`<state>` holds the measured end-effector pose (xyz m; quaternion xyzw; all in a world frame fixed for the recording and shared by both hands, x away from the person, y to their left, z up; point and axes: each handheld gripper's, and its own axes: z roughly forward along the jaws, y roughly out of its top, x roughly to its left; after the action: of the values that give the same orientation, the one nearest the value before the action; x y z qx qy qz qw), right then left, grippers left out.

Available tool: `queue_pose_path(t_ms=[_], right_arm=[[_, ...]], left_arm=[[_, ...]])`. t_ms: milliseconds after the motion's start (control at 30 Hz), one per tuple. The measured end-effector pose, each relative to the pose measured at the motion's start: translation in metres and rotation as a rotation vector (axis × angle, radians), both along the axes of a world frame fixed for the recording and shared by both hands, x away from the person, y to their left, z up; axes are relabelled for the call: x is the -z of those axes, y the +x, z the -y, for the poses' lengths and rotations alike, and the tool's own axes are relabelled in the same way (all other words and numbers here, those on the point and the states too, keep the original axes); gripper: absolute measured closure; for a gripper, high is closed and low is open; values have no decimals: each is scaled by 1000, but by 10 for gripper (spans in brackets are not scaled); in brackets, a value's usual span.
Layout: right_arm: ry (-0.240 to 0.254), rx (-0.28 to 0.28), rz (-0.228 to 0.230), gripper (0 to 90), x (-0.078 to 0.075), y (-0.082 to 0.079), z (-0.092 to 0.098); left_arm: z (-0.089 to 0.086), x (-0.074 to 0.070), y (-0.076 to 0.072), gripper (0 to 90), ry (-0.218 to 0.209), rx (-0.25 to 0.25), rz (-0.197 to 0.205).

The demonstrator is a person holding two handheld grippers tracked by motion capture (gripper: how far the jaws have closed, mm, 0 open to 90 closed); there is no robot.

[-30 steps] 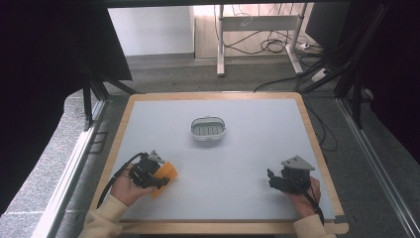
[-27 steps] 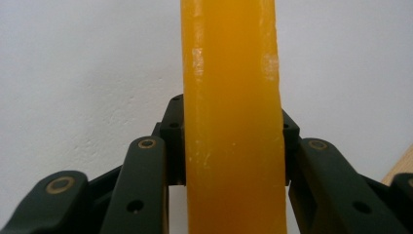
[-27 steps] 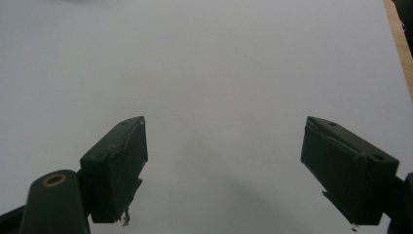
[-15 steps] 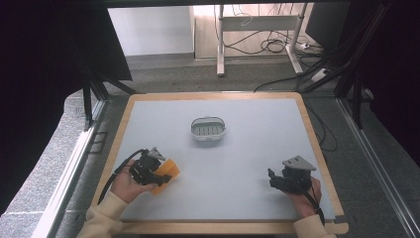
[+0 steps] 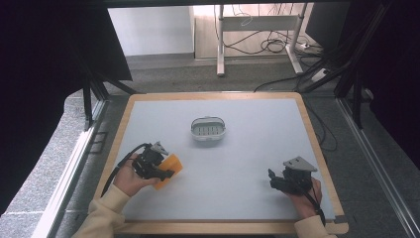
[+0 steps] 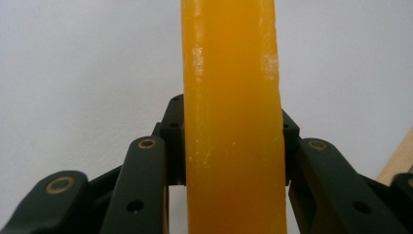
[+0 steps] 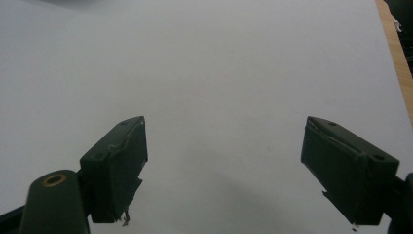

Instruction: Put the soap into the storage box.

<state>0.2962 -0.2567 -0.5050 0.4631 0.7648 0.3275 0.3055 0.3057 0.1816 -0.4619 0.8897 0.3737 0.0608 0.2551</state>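
Note:
An orange soap-like block [image 5: 168, 168] is clamped in my left gripper [image 5: 166, 173] at the table's near left. In the left gripper view the orange block [image 6: 233, 117] stands edge-on between the two black jaws, which press on both its sides. My right gripper [image 5: 273, 179] rests at the near right, held by a hand. Its two jaws stand wide apart over bare table in the right gripper view, right gripper [image 7: 224, 170], with nothing between them. A white oval dish [image 5: 208, 128] with a ribbed green insert sits at the middle of the table, apart from both grippers.
The white table top [image 5: 247, 148] has a wooden rim [image 5: 124, 124] all round. Black frame posts stand at the left and right. A desk frame with cables [image 5: 270, 44] stands on the floor beyond the far edge.
The left gripper with the orange block has shifted slightly; the right gripper and the dish have kept still.

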Motion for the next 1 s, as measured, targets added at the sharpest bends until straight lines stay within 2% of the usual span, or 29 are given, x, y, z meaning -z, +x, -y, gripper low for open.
queue_pose_path(t_ms=[333,633,1000], right_arm=[[-3,1,-1,172,0,0,-1],[-6,-1,-1,171,1,0,-1],[-10,2,-3,170,1,0,-1]], left_arm=[[0,-10,5,622,-4,17,24],[-2,-15,10,622,-6,27,29],[4,-24,17,622,-8,54,44]])
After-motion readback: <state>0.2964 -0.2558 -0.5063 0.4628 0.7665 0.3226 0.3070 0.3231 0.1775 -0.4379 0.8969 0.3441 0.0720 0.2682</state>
